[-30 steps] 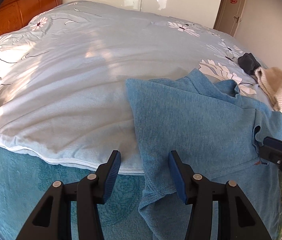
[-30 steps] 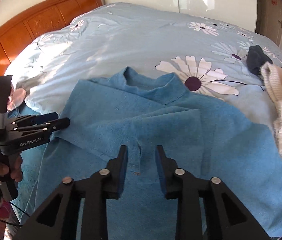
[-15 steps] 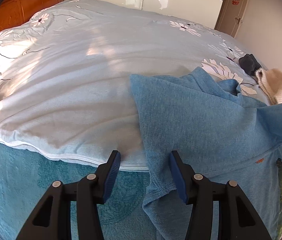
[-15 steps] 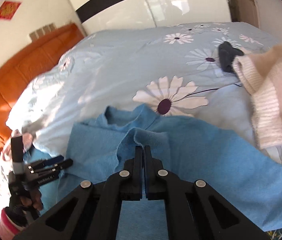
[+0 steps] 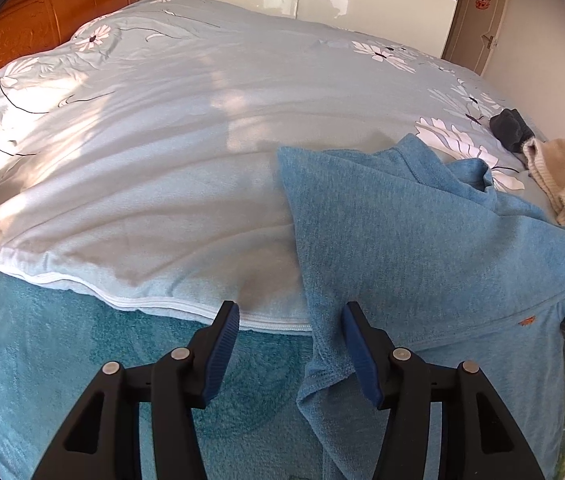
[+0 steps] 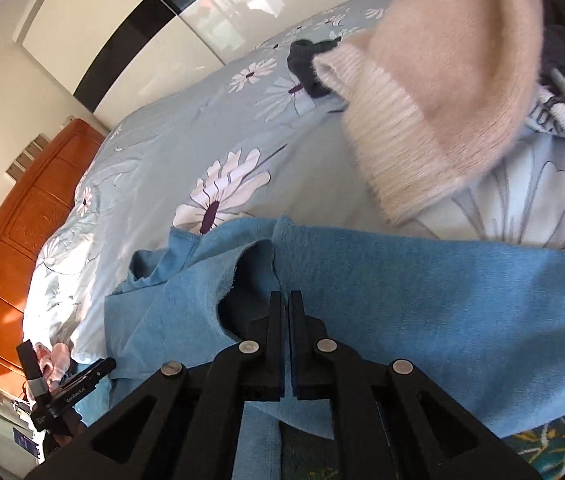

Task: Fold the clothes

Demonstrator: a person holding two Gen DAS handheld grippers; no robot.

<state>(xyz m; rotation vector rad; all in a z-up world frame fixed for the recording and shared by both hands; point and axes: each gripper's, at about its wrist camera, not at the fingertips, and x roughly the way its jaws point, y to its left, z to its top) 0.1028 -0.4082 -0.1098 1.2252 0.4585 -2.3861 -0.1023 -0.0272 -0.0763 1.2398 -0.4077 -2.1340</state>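
Note:
A blue sweater (image 5: 410, 240) lies on the bed's near edge, partly folded, its lower part hanging over the side. My left gripper (image 5: 288, 340) is open and empty, its jaws straddling the sweater's left hanging edge without touching it. My right gripper (image 6: 285, 300) is shut on a fold of the blue sweater (image 6: 422, 280) and holds it lifted and pulled to the right. The left gripper also shows in the right wrist view (image 6: 94, 370), low at the left.
A light blue floral duvet (image 5: 162, 128) covers the bed, with a teal blanket (image 5: 62, 360) below it. A cream knit sweater (image 6: 434, 92) and a dark garment (image 6: 302, 60) lie to the right. An orange wooden headboard (image 5: 42, 20) stands at the far left.
My right gripper shut on a fold of the blue sweater, then lifted it and carried it right toward the cream sweater. The left gripper stayed open and nearly still.

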